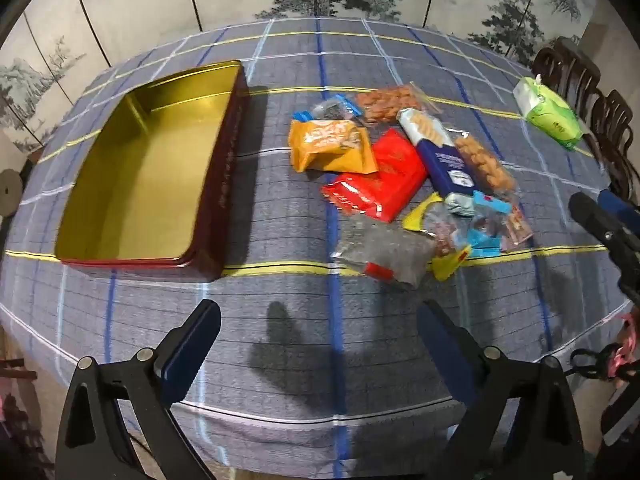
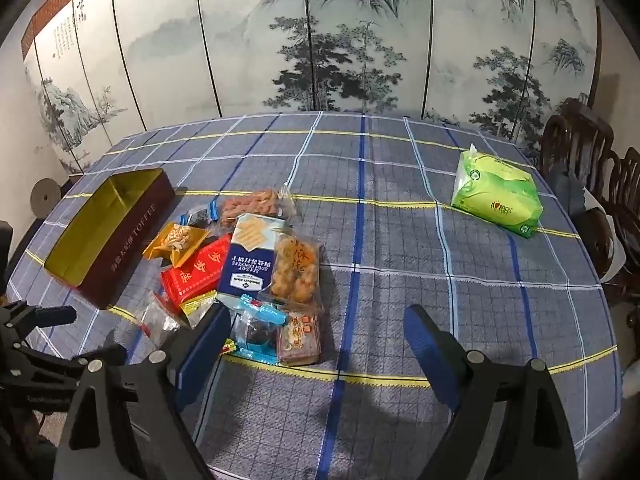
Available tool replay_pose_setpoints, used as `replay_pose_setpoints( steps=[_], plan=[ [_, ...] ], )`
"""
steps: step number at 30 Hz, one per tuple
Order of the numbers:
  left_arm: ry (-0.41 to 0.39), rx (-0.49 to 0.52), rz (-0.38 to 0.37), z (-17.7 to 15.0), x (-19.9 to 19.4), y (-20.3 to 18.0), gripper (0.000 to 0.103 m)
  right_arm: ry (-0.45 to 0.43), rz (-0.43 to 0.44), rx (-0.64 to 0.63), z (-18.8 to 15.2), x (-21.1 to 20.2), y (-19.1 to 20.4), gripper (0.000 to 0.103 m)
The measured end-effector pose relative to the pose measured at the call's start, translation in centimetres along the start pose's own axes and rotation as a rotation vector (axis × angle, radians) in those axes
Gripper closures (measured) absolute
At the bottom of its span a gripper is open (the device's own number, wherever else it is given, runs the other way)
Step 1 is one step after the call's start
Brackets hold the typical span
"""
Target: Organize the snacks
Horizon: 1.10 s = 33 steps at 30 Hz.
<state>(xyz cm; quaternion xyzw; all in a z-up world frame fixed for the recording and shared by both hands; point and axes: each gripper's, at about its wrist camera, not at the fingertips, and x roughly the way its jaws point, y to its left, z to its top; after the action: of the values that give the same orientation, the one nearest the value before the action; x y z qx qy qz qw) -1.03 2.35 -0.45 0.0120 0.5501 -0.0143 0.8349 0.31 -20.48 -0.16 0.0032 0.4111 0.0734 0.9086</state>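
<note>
Both grippers' fingers (image 1: 208, 320) wide apart, empty.

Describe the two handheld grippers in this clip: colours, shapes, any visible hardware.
Both look alike. The left gripper has a matte black frame with triangular cut-outs, round silver pivot pins, and two flat fingers faced with blue pads. The right gripper is built the same: black angular arms, silver pins, blue padded fingers. No markings or cables can be made out on either, and no sleeve or hand shows.
</note>
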Motion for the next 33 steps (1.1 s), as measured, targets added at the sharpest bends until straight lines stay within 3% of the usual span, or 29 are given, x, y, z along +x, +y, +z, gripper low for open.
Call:
replay_pose_setpoints(
  steps=[14,20,33],
  plan=[
    [0.018,-0.001,-0.047,0.0,0.4,-0.4,0.007,0.030,0.043,0.010,-0.6,1.3,0.0,0.012],
    [0.034,0.006,-0.007,0.3,0.8,-0.8,0.007,0.041,0.050,0.012,-0.7,1.7,0.1,0.012],
    [0.061,0.024,-0.003,0.3,1.7,-0.8,0.010,0.061,0.044,0.031,-1.0,2.1,0.2,0.012]
  ],
)
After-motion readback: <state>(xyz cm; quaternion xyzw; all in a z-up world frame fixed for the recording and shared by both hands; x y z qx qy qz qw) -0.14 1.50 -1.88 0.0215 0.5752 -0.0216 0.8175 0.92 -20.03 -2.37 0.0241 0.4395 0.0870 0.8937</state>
